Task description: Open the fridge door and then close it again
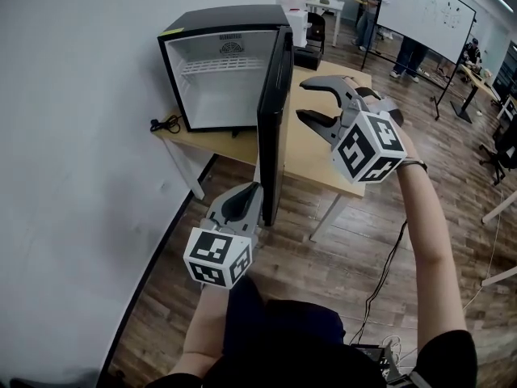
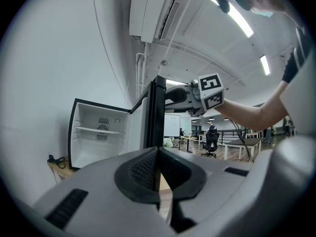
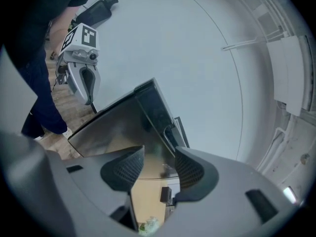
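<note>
Fridge door [image 1: 273,128] stands wide open off the mini fridge [image 1: 222,21] on the tabletop [image 1: 311,158], so I'd lay my spread, empty right tongs [image 1: 301,102] flat on its outer face and push slowly, holding my pressed-together left tongs [image 1: 252,192] clear.

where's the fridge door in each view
Head view: fridge door centre, swung open, edge-on.
Left gripper view: door centre, upright, edge-on.
Right gripper view: door centre-left, tilted, dark front showing.
Shared landmark: white wall behind the fridge.
</note>
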Demonstrator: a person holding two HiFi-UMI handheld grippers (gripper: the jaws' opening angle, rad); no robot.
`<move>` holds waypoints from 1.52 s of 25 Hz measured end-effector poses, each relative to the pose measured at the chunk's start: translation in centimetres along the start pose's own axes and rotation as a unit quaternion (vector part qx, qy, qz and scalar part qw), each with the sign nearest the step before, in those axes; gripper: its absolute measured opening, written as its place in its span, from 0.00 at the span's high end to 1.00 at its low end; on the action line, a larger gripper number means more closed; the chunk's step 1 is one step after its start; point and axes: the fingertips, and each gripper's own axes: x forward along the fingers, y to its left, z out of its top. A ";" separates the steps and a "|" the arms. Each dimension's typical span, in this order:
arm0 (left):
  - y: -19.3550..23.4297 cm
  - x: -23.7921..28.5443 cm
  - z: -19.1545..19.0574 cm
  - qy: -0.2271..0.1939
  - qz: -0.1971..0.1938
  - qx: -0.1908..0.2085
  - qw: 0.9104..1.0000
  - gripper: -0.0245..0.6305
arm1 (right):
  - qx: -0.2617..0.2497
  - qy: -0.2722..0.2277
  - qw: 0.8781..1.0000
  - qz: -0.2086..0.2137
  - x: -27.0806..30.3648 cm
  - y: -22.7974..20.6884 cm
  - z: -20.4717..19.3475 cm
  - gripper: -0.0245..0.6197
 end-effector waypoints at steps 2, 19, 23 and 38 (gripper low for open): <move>-0.5 0.1 0.1 -0.003 -0.004 0.001 1.000 0.95 | 0.023 -0.002 1.000 -0.010 -0.9 -0.2 -0.4 0.69; -4.0 1.6 -0.6 -0.004 -0.044 -0.005 0.999 0.95 | 0.358 -0.049 0.929 -0.076 -7.2 4.3 -3.7 0.79; -4.5 1.5 -0.8 -0.003 -0.050 -0.007 0.999 0.95 | 0.433 -0.060 0.894 -0.101 -9.0 5.1 -4.1 0.83; -5.0 -0.1 -3.5 -0.023 -0.056 -0.043 0.997 0.95 | 0.662 -0.099 0.716 -0.197 -12.6 16.9 -4.4 0.97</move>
